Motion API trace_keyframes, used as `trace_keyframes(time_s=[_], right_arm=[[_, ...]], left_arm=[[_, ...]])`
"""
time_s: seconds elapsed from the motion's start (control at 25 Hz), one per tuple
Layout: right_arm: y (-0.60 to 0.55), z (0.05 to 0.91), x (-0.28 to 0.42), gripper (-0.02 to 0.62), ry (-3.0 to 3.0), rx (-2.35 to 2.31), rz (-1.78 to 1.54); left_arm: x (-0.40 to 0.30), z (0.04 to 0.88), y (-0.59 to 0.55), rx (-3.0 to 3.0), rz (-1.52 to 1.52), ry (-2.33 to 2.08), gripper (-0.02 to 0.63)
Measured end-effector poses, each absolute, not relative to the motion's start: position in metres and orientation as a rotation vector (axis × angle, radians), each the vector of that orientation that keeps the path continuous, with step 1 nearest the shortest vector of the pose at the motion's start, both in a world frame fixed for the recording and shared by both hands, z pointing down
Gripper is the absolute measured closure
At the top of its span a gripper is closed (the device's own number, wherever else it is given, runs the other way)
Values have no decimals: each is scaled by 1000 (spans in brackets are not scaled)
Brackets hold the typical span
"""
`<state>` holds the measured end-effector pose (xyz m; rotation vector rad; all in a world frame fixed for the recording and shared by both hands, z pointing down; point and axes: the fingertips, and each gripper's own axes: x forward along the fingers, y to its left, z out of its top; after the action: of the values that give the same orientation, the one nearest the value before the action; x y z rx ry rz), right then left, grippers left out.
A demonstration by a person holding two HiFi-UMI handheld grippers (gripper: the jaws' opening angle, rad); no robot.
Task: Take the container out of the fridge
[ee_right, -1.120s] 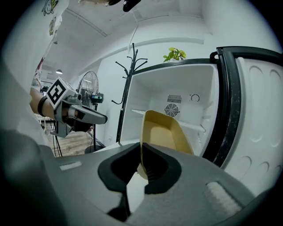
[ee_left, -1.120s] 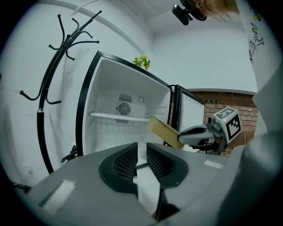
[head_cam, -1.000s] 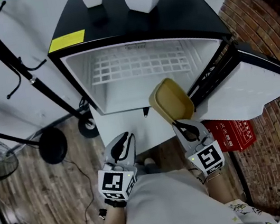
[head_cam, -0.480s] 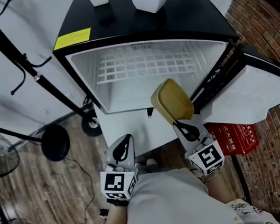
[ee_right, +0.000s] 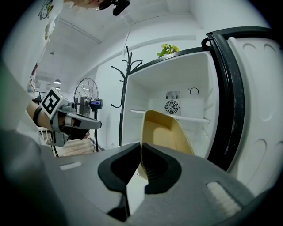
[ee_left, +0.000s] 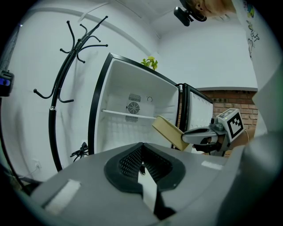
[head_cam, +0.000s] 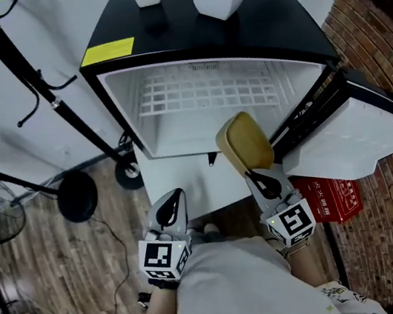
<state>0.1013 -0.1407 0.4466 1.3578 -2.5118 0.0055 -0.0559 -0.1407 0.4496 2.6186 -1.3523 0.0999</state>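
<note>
Clamping tan container (head_cam: 243,143), right tongs (head_cam: 255,174); yellow label (head_cam: 108,51) illegible.

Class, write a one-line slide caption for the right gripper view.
Right gripper clamps the rim of a tan container in front of the open fridge.

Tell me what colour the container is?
The container is pale yellowish tan, shown best in the right gripper view.

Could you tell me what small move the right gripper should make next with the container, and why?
Probably draw the right gripper back toward the body without loosening it: its jaws pinch the rim of the tan container, which hangs at the mouth of the open fridge, close beside the door.
</note>
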Motion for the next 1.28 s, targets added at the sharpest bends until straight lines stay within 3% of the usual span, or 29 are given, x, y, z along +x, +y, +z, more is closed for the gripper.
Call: trace_keyframes(time_s=[1.28], right_arm=[[-141,445,104,580,-2525,1355,8]], left_arm=[[-54,449,-142,2616,109,-1367,597]])
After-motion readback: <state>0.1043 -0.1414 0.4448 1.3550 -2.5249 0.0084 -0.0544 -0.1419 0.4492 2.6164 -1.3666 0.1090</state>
